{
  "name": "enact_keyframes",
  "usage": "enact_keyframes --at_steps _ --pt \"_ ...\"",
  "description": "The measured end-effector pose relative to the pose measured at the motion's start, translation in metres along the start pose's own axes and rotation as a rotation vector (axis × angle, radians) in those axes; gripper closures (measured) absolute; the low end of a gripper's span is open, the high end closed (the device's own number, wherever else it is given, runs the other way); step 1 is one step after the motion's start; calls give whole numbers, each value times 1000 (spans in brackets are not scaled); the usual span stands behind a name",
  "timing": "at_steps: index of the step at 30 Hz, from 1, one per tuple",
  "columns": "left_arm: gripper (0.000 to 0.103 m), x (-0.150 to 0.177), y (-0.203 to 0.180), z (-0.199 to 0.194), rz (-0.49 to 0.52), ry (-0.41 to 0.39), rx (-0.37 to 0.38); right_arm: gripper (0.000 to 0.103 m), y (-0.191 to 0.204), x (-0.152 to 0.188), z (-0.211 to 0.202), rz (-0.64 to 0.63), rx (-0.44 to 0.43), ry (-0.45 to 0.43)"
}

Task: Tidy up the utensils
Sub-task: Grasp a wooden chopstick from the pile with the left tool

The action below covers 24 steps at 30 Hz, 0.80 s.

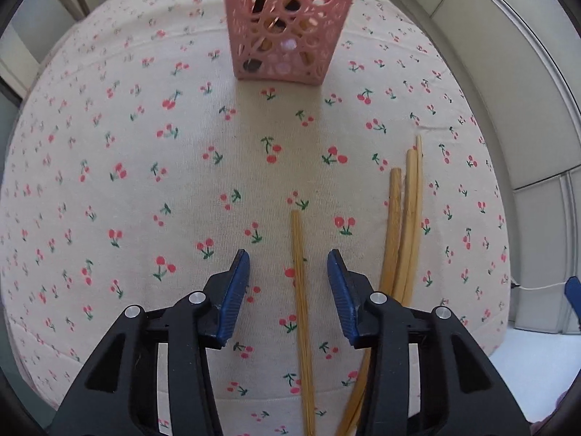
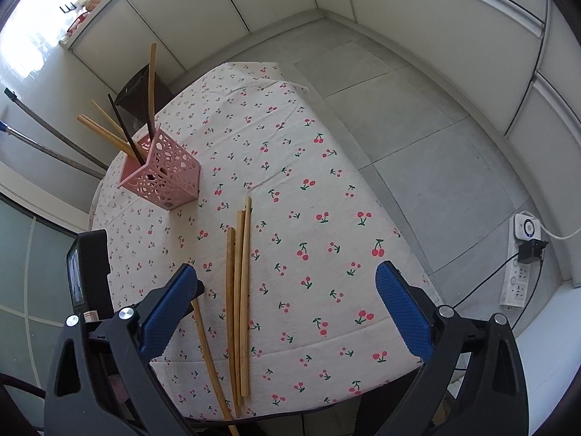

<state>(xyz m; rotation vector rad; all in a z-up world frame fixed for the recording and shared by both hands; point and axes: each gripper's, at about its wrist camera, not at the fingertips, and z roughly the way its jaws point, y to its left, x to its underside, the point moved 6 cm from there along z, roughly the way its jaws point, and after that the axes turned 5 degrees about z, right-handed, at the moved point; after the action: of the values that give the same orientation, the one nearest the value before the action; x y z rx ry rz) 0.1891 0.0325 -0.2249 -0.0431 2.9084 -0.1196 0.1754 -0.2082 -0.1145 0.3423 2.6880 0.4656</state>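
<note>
A pink perforated holder point(image 1: 287, 29) stands at the far side of the cherry-print tablecloth point(image 1: 145, 181); in the right wrist view the holder point(image 2: 161, 174) has several chopsticks sticking out. My left gripper point(image 1: 288, 265) is open low over the cloth, with a single bamboo chopstick point(image 1: 301, 309) lying between its jaws, untouched. Three more bamboo chopsticks point(image 1: 403, 229) lie side by side to its right. My right gripper point(image 2: 287, 283) is wide open above the near table edge, over the three chopsticks point(image 2: 238, 301); the single chopstick point(image 2: 210, 359) lies left of them.
The table's near edge point(image 2: 290, 405) and right edge drop to a grey tiled floor point(image 2: 417, 127). A power strip point(image 2: 521, 261) with cables lies on the floor at right. White cabinets line the walls. A dark bin point(image 2: 139, 91) and poles stand behind the table.
</note>
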Motion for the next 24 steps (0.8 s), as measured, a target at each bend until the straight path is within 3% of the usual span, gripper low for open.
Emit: enact_keyframes --at_steps 5,7,10,18,24 --pt "66 -2 -14 5 56 -20 -11 7 -1 0 1 8 -2 3" --pt "87 -3 -23 5 78 -26 10 7 -1 0 2 11 -2 7" --pt "98 -3 -33 7 99 -29 30 7 -4 -1 5 20 2 11" --pt "99 -2 -16 4 58 -39 103 7 -8 1 27 90 -13 74" --pt "99 -7 4 -25 18 -93 146 7 6 0 58 85 10 118"
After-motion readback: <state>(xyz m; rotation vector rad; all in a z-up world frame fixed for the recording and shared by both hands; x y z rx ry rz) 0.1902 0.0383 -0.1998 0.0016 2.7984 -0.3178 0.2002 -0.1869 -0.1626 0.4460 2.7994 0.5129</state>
